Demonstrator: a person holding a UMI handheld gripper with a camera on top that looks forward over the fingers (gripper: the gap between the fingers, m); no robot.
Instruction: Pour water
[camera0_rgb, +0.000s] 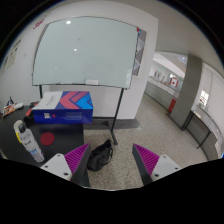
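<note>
A clear plastic bottle (30, 143) with a dark cap stands on a dark table (10, 152), ahead of and to the left of my left finger. My gripper (113, 165) is open and empty, held over the floor. Its magenta pads (76, 160) stand wide apart with nothing between them. The bottle is apart from the fingers. I see no cup or other vessel clearly.
A black bag (100, 155) lies on the speckled floor just ahead, between the fingers' lines. A blue box (62, 108) sits further back on the table. A large whiteboard (85, 52) on a stand rises behind it. A corridor (185, 95) runs off to the right.
</note>
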